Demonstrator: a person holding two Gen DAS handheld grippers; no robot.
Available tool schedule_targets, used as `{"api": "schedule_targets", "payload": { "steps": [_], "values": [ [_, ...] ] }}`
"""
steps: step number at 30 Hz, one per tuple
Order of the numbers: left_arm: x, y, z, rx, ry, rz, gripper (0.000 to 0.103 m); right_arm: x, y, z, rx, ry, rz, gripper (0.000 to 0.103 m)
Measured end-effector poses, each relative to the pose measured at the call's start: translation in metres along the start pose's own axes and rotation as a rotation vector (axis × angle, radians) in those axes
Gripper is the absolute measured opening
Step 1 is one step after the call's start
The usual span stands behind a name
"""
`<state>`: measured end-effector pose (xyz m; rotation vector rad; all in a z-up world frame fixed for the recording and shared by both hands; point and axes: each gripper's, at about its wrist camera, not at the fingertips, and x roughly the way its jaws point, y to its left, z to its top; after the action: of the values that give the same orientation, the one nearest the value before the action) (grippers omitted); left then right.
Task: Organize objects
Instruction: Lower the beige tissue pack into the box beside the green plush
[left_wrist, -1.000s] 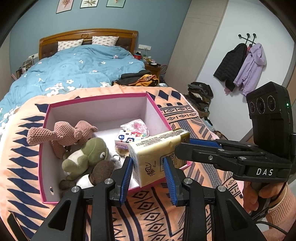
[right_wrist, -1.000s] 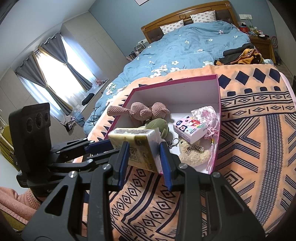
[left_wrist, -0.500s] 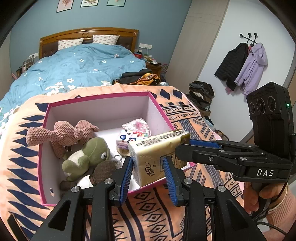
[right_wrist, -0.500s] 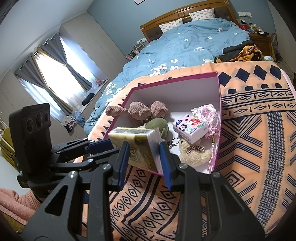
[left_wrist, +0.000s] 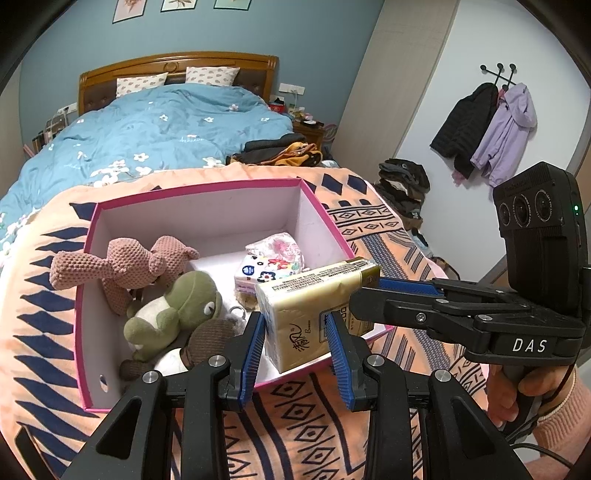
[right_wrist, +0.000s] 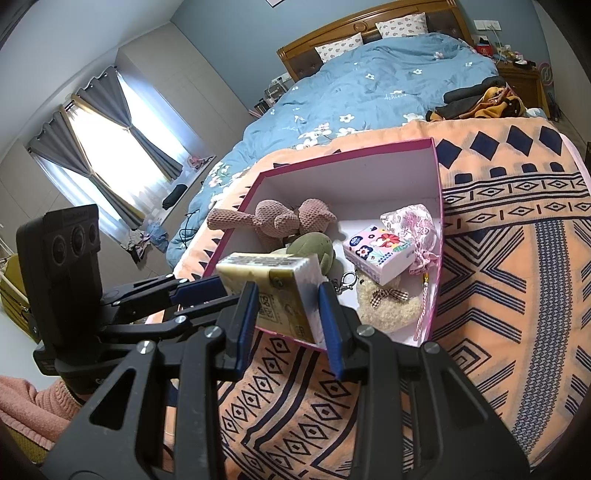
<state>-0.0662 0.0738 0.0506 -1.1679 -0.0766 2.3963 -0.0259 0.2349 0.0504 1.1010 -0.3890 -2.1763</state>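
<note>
A yellow tissue pack (left_wrist: 314, 306) is held from both ends, over the near rim of the pink box (left_wrist: 207, 192). My left gripper (left_wrist: 295, 343) is shut on its near end. My right gripper (right_wrist: 288, 310) is shut on its other end (right_wrist: 273, 284), and its fingers (left_wrist: 402, 288) reach in from the right in the left wrist view. The box (right_wrist: 354, 155) holds a pink knitted toy (left_wrist: 122, 262), a green plush frog (left_wrist: 173, 306), a flowered tissue pack (right_wrist: 376, 251), a pink pouch (right_wrist: 413, 225) and a fluffy keychain toy (right_wrist: 384, 306).
The box stands on an orange patterned blanket (right_wrist: 517, 280) at the foot of a bed with a blue duvet (left_wrist: 147, 136). Folded clothes (left_wrist: 280, 151) lie behind the box. Jackets (left_wrist: 487, 129) hang on the right wall. A window with curtains (right_wrist: 107, 144) is to the left.
Both grippers have carried the tissue pack slightly forward, and the box now sits a little nearer and lower in both views. The grips are unchanged.
</note>
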Motion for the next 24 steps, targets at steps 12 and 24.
{"api": "schedule_targets", "payload": {
  "steps": [12, 24],
  "values": [
    [0.004, 0.0, -0.002, -0.005, 0.015, 0.007, 0.035, 0.006, -0.002, 0.0, 0.008, 0.015, -0.002, 0.037],
    [0.007, 0.004, -0.002, -0.012, 0.035, 0.01, 0.035, 0.014, -0.005, 0.001, 0.026, 0.03, 0.006, 0.037]
  ]
}}
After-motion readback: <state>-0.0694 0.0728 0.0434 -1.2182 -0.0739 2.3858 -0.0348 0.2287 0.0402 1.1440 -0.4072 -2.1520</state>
